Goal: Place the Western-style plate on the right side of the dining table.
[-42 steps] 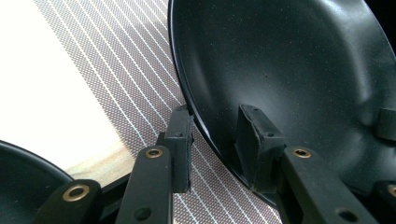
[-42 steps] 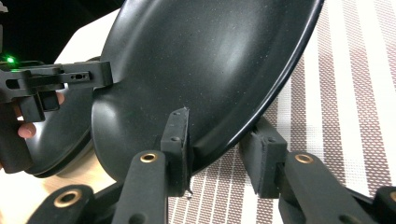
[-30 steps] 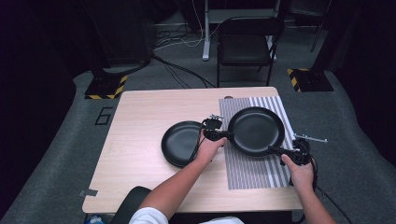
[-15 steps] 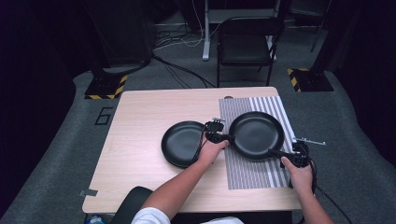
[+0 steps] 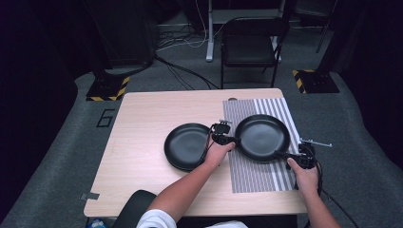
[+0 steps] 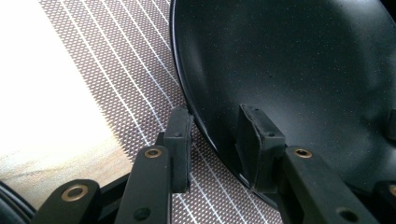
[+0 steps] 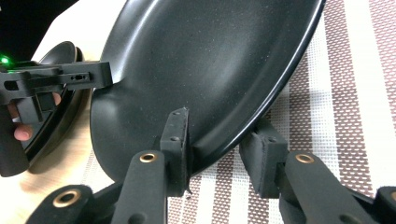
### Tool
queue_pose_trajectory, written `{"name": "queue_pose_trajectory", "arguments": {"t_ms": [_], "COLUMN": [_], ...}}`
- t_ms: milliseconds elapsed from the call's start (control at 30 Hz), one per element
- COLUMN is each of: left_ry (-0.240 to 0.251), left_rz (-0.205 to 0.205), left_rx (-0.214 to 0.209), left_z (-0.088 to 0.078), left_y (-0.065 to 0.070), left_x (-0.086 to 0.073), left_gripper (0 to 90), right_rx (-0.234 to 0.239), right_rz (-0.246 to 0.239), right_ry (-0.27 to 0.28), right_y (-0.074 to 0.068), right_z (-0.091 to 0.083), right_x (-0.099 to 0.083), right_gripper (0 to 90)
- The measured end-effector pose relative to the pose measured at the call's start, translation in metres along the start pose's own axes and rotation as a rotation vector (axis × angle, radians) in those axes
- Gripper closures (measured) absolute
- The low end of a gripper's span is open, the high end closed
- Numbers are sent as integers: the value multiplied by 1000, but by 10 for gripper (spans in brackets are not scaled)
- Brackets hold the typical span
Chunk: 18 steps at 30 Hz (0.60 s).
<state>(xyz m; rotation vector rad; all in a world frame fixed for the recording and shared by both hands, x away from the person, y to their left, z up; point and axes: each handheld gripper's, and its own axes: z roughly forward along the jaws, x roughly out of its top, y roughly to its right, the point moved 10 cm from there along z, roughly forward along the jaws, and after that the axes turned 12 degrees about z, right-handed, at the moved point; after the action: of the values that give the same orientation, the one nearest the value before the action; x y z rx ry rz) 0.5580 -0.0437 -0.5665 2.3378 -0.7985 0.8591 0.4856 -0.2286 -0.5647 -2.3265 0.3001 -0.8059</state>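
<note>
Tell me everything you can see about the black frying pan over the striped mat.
The frying pan is round, shallow and matt black with a faintly speckled, non-stick-looking inside, and empty. It sits over the striped mat, beside a black plate. The left gripper straddles its left rim, one jaw inside, one outside. The right gripper is at the handle end near the person, its jaws either side of the rim. In the right gripper view it looks tilted above the mat.

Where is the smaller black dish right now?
In the high view, the smaller black dish lies on the bare wooden table, just left of the striped mat and the black pan.
</note>
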Motion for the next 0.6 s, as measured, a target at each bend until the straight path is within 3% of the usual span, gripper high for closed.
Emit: {"name": "queue_pose_trajectory", "arguments": {"t_ms": [600], "left_ry": [-36], "left_rz": [-7], "left_rx": [28], "left_z": [6], "left_y": [-2], "left_x": [-1], "left_gripper": [650], "right_rx": [-12], "right_rz": [25], "right_ry": [-6], "right_y": [4], "right_z": [5], "right_x": [2], "right_gripper": [634]}}
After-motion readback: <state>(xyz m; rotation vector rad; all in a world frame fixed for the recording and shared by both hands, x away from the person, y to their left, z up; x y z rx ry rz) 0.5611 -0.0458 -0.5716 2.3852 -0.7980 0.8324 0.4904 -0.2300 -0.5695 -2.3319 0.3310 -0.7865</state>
